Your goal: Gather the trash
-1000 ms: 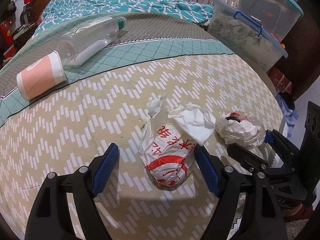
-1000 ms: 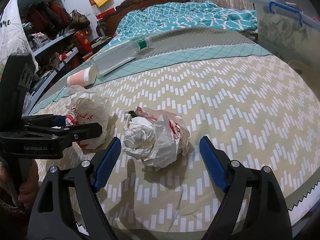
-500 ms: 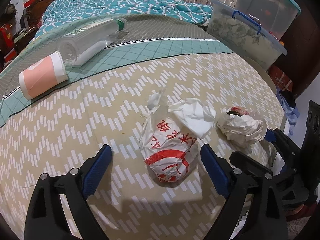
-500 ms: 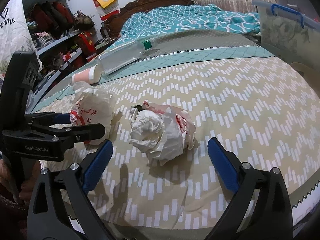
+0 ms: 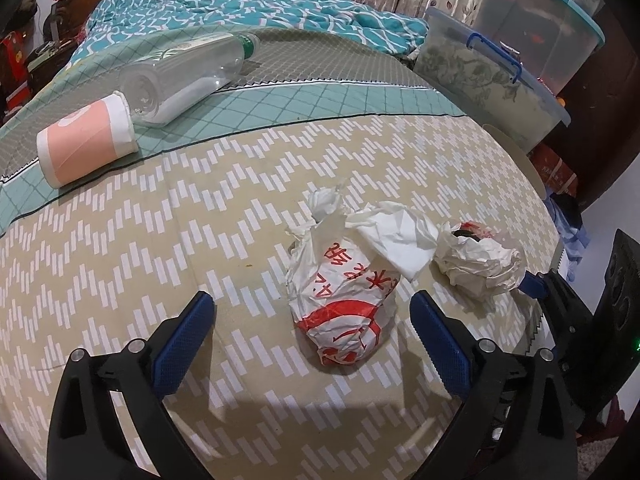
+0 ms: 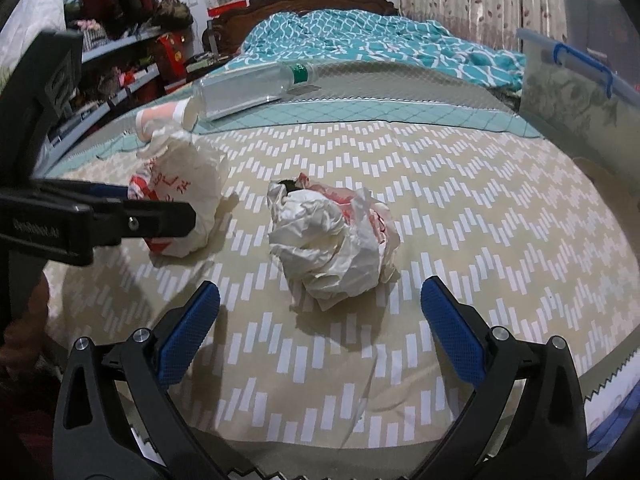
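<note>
A crumpled white bag with red print [image 5: 344, 296] lies on the bed, just ahead of my open left gripper [image 5: 310, 334]; it also shows in the right wrist view [image 6: 180, 196]. A second crumpled white and red wad [image 6: 332, 240] lies just ahead of my open right gripper [image 6: 320, 320]; it shows in the left wrist view [image 5: 478, 262] too. Farther back lie a pink paper cup [image 5: 86, 140] and a clear plastic bottle [image 5: 184, 76], both on their sides. Both grippers are empty.
The bed has a beige zigzag cover [image 5: 160, 240] and a teal quilt [image 5: 240, 12] at the head. Clear storage boxes [image 5: 492, 76] stand at the right. Shelves with clutter [image 6: 120, 52] stand to the left.
Both grippers have drawn back a little from the wads; the left one no longer has its fingers alongside the printed bag. Nothing on the bed has moved.
</note>
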Motion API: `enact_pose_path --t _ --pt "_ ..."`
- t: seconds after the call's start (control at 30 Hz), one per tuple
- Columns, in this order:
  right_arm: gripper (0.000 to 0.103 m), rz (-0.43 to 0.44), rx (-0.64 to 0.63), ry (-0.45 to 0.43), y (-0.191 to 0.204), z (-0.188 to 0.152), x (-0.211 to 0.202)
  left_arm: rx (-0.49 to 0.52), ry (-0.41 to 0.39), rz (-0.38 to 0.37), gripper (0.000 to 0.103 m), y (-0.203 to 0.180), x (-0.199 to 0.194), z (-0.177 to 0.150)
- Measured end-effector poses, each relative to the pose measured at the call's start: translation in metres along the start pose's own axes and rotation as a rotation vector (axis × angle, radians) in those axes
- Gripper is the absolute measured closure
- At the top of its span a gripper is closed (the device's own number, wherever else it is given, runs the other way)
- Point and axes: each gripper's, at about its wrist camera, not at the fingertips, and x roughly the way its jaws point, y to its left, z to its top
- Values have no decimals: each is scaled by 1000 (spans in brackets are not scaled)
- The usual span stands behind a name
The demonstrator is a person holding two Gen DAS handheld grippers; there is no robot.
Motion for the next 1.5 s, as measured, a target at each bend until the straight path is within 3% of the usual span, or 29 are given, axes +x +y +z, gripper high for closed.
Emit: enact_pose_path --t 0.43,0.9,1.5 --pt "3 -24 -6 -5 -1 -1 -1 -38 -9 -96 9 16 -8 -2" --pt "3 -23 -7 -6 0 -2 -1 -43 -5 -102 9 16 -11 -5" --pt "3 -37 1 -13 -9 -3 -6 21 12 -68 9 10 -7 -5"
